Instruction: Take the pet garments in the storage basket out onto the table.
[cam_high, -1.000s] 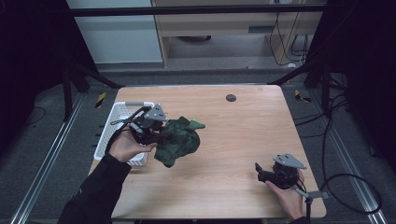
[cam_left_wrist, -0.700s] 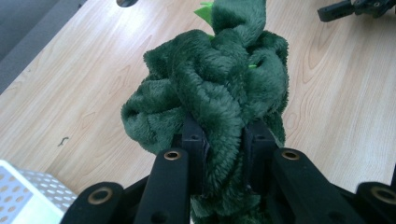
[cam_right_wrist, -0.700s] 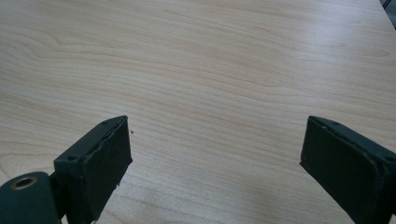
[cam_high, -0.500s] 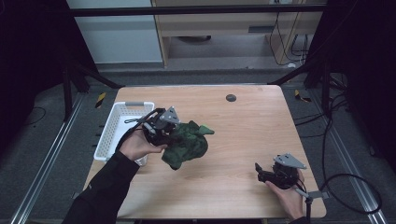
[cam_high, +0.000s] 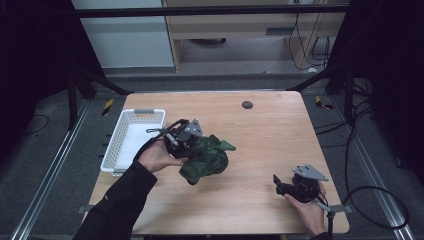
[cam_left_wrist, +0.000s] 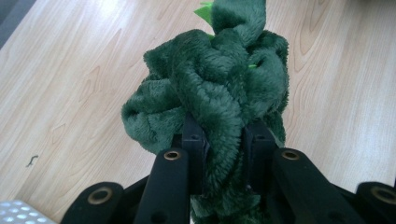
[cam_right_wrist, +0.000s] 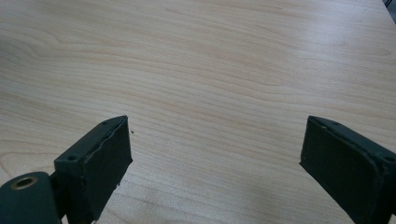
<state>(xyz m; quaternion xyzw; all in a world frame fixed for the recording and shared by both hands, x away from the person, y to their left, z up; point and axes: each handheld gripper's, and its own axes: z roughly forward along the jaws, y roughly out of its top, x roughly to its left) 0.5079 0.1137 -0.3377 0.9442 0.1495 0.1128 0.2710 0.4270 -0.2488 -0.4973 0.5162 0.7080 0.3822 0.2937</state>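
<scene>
A dark green plush toy (cam_high: 206, 159) hangs bunched just over the wooden table (cam_high: 270, 130), left of its middle. My left gripper (cam_high: 192, 150) is shut on it; in the left gripper view a fold of the plush toy (cam_left_wrist: 224, 84) is pinched between the two black jaws of that gripper (cam_left_wrist: 223, 135). At the table's front right my right gripper (cam_high: 278, 183) rests in the person's hand. The right gripper view has its jaws wide apart over bare wood, so that gripper (cam_right_wrist: 215, 149) is open with nothing between its pads.
A white slotted basket (cam_high: 116, 147) sits at the table's left edge, just behind the left hand. A small dark round disc (cam_high: 247, 104) lies near the far edge. A dark cable (cam_high: 370, 200) trails off the right side onto the floor.
My left gripper has carried the plush toy rightward and a little down, away from the basket toward the table's middle. The right gripper has stayed put.
</scene>
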